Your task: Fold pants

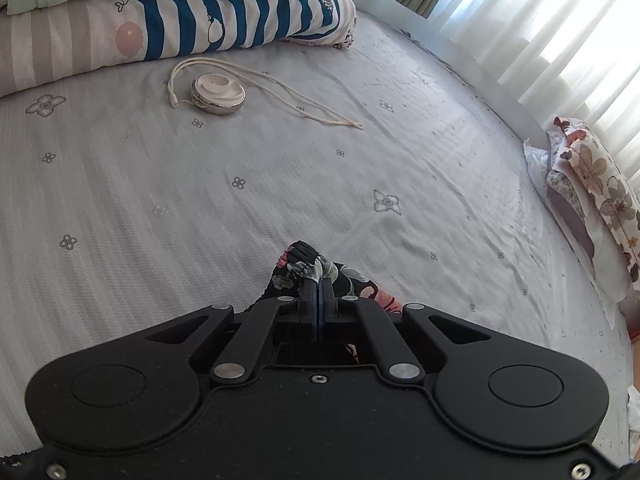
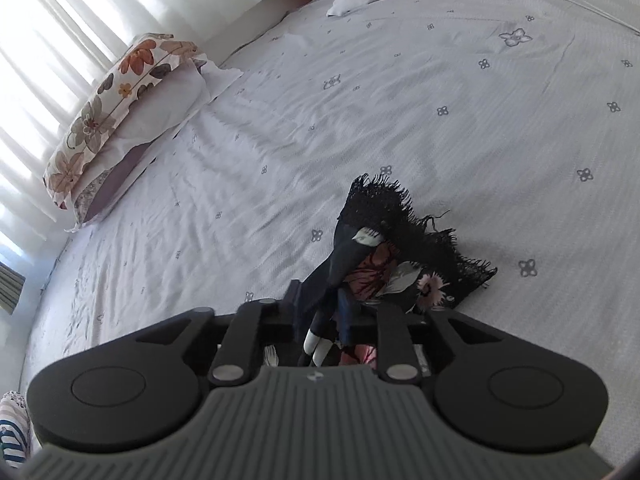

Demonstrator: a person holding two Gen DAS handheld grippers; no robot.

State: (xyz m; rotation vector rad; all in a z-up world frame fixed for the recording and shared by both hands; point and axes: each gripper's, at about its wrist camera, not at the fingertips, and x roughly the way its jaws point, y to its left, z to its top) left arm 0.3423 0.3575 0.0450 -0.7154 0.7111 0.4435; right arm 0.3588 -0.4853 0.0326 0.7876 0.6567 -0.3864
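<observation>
Left gripper (image 1: 319, 280) clamped tight on the pants (image 1: 304, 270), lifting one edge off the bed (image 1: 200, 200) for folding, right gripper (image 2: 332, 300) spread partway with pants draped between (no pad visibly pressing), lace hem nearest the floral pillow (image 2: 116, 100).

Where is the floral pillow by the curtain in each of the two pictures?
Left wrist view: the floral pillow lies at the right edge, on the bed's far side under the white curtain.
Right wrist view: it lies upper left, again under that curtain.
Shared landmark: the grey bedsheet with small flower prints.
</observation>
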